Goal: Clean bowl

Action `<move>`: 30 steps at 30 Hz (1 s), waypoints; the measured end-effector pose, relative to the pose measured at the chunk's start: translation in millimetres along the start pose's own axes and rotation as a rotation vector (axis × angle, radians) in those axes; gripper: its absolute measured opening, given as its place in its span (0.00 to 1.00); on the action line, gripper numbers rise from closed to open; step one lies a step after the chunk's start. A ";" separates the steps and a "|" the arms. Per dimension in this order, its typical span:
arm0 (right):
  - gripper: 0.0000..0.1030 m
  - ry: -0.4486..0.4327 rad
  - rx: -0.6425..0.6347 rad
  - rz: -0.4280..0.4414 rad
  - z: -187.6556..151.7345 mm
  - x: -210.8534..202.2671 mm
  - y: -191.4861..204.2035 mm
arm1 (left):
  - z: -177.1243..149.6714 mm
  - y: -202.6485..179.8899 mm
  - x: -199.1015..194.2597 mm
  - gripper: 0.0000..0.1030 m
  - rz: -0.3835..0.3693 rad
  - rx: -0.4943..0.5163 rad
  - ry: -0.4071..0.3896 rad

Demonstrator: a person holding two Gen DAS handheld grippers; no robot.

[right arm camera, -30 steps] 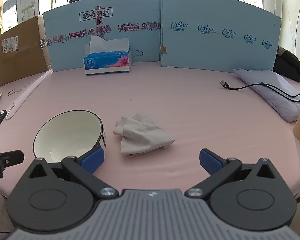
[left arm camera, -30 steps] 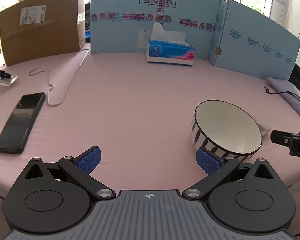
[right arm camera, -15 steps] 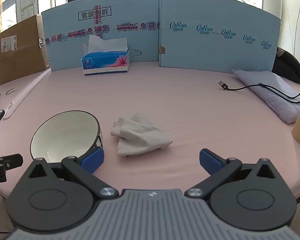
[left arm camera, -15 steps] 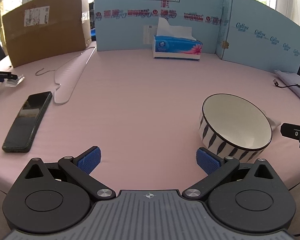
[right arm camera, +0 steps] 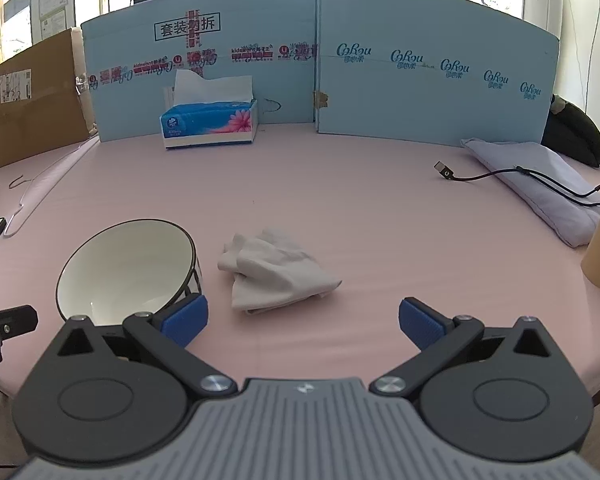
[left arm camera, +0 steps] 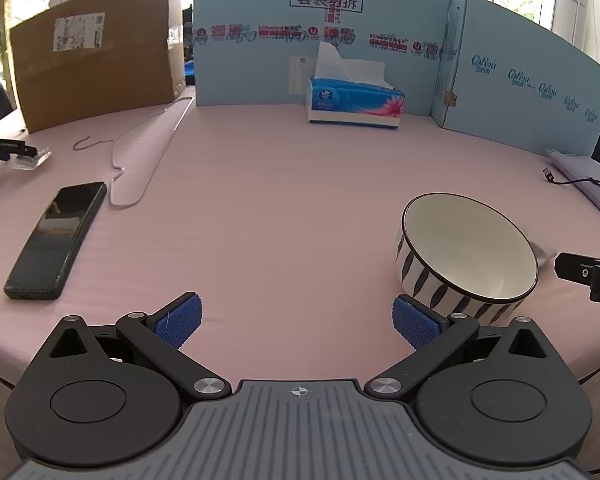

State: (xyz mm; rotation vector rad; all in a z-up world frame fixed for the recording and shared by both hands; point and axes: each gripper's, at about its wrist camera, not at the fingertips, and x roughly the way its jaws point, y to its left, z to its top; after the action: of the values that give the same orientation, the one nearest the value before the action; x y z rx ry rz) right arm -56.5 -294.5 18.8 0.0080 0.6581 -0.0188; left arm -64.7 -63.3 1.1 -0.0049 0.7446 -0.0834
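The bowl (left arm camera: 466, 258), white inside with a dark rim and dark striped outer wall, stands upright on the pink desk (left arm camera: 280, 208). In the left wrist view it lies just ahead of the right-hand finger of the left gripper (left arm camera: 296, 322), outside the gap, not between the fingers. In the right wrist view the same bowl (right arm camera: 126, 266) sits just ahead of and outboard of the left-hand finger of the right gripper (right arm camera: 304, 320). Its interior appears empty; no residue can be made out.

A crumpled white cloth (right arm camera: 274, 274) lies on the desk just beside the bowl, ahead of the right gripper's gap and slightly toward its left-hand finger.

Both grippers have their fingers spread wide and hold nothing. The blue pads (left arm camera: 414, 322) are clear of the bowl wall, though close.

Assessment: wiping not yet begun; cloth not picked up, bowl not secured.

Risks:
- The left gripper's finger stands very near the bowl wall; a sideways drift would likely push the bowl along the smooth desk cover rather than grip it.
- A rim-only pinch on the curved, glazed wall could slip or tip the bowl.
- The cloth is loosely bunched; a shallow grasp may catch one fold only and trail the rest.
- The two grippers are close together and could collide.
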 end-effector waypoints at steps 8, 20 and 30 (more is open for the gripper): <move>1.00 -0.003 0.009 -0.003 -2.1 -0.6 -1.8 | -1.2 -3.9 0.2 1.00 -0.024 0.010 0.006; 1.00 -0.008 0.013 -0.008 -3.3 -2.0 -3.2 | -3.6 -5.3 -0.7 1.00 -0.028 0.019 0.000; 1.00 -0.010 0.015 -0.011 -3.9 -2.2 -3.6 | -4.2 -5.2 -2.0 1.00 -0.024 0.024 -0.002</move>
State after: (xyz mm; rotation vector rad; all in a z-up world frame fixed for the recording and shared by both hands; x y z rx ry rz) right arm -60.7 -298.0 17.1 0.0188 0.6483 -0.0340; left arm -69.4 -68.2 -0.5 0.0088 0.7421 -0.1149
